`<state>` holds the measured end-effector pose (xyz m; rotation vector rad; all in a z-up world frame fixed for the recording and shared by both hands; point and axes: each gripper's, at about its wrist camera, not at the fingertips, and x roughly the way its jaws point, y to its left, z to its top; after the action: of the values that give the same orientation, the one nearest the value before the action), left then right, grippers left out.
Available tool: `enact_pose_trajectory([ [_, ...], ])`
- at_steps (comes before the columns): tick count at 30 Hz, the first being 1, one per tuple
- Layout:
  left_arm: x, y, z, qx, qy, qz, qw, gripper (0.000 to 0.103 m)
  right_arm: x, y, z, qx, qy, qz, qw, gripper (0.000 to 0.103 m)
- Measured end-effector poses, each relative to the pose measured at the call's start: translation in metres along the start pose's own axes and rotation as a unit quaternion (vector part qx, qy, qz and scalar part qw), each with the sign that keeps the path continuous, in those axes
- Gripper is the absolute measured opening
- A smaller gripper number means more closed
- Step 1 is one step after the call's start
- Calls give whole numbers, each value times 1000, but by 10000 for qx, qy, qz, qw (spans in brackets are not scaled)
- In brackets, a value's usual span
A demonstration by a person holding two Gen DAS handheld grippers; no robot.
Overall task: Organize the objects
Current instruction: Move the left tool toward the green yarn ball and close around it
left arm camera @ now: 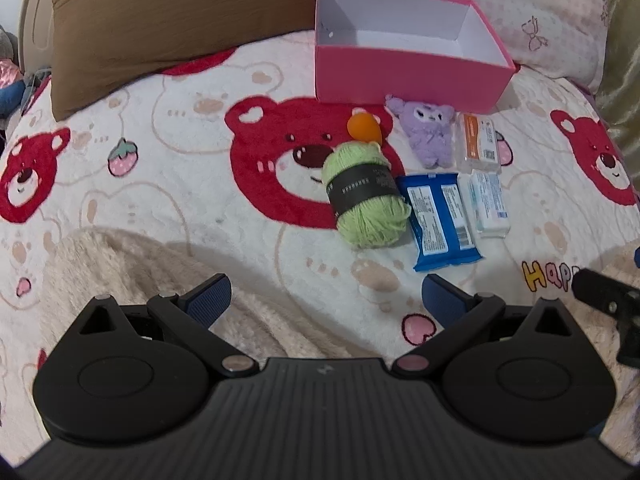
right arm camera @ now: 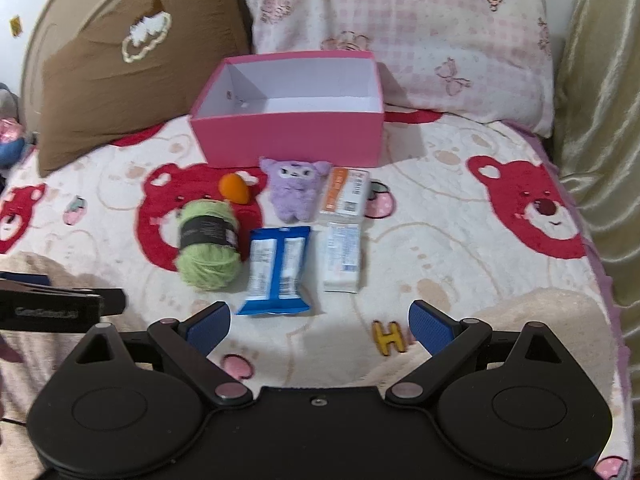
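An open pink box [left arm camera: 408, 76] [right arm camera: 292, 140] with a white, empty inside stands on the bed. In front of it lie a purple plush toy [left arm camera: 426, 132] [right arm camera: 294, 190], an orange egg-shaped sponge [left arm camera: 362, 128] [right arm camera: 236, 188], a green yarn ball [left arm camera: 366, 194] [right arm camera: 208, 246], a blue packet [left arm camera: 442, 220] [right arm camera: 276, 270], an orange-and-white box [left arm camera: 478, 142] [right arm camera: 346, 196] and a white box [left arm camera: 488, 204] [right arm camera: 342, 258]. My left gripper [left arm camera: 326, 298] is open and empty, short of the yarn. My right gripper [right arm camera: 320, 322] is open and empty, just short of the blue packet.
The bed has a white blanket with red bears [left arm camera: 180, 200] [right arm camera: 480, 240]. A brown pillow [left arm camera: 160, 28] [right arm camera: 128, 72] and a pink checked pillow [left arm camera: 540, 20] [right arm camera: 400, 40] lie behind the box. The other gripper shows at the right edge [left arm camera: 612, 304] and the left edge [right arm camera: 60, 308].
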<state>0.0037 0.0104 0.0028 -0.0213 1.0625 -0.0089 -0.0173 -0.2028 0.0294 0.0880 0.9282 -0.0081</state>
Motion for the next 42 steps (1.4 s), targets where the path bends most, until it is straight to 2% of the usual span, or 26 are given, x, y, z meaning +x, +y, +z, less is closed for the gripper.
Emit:
enact_pose_trajectory([
  [7,-19,16,39,253,-186,-80,9995,103,-8,8,15,-306,-127,800,9962,98],
  [11,-20,19,60,429,-205,-212,9986,103,-16,20,19,-805,-756,1507,9824,98],
  [15,-12,21,77,386,-164,-535,9977,103,-4,39,32,-1151,-790,1785,9740,98],
  [21,4,19,94,338,-346,-857,9951,103,29,54,52,-1338,-628,2066,9672,98],
  [23,12,17,98,327,-393,-903,9946,103,38,58,56,-1438,-616,2044,9663,98],
  [28,40,9,108,395,-565,-684,9953,103,60,60,62,-1325,-559,2079,9675,98],
  [31,58,5,115,387,-477,-696,9957,102,80,61,66,-1118,-341,2202,9684,98],
  [35,77,13,117,64,-318,-882,9956,102,100,66,67,-975,-109,2303,9682,98],
  [42,104,30,105,-182,-81,-876,9960,101,130,70,54,-981,-102,2206,9704,98],
])
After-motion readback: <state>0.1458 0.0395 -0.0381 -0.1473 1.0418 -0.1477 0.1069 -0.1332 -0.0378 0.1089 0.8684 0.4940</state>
